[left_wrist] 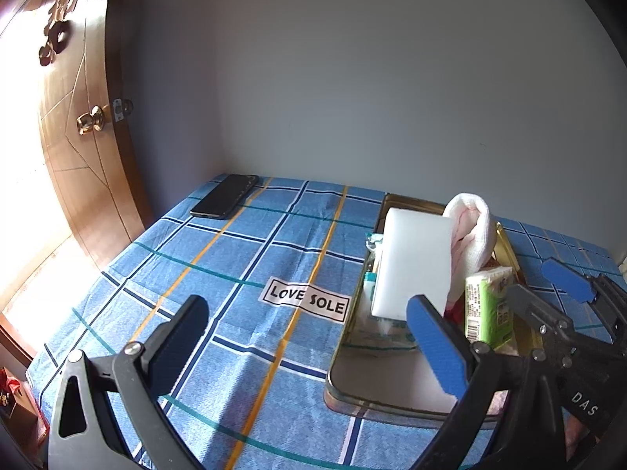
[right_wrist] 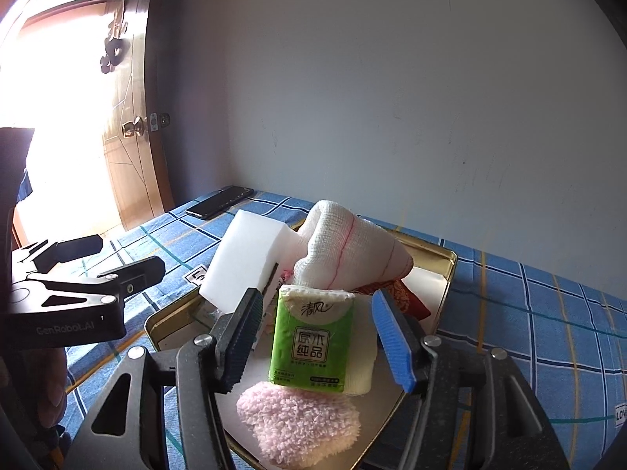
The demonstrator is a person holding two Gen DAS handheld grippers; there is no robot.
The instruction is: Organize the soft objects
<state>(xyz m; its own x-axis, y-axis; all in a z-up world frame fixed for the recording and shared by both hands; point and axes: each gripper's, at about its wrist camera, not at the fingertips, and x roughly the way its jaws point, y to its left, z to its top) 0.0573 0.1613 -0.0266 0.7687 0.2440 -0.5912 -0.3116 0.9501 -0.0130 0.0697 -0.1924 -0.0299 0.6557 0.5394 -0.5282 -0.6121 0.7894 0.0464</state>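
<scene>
Both grippers' fingers [left_wrist: 435, 344] gape empty; boxy foam sponge [right_wrist: 245, 258] and fluffy sock [right_wrist: 299, 423] fill metal tray [right_wrist: 446, 270].

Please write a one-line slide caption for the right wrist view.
Open right claw around a green tissue pack standing in a metal tray with a white sponge.

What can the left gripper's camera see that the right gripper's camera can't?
Only the left wrist view shows the whole "LOVE SOLE" label on the blue checked cloth, plus the open left gripper close up.

Only the right wrist view shows the fluffy pink thing at the near end of the tin tray, and the red fabric clearly.

Both show the white sponge block, the rolled white cloth, the green tissue pack, the black phone, the wooden door and the open right gripper.
</scene>
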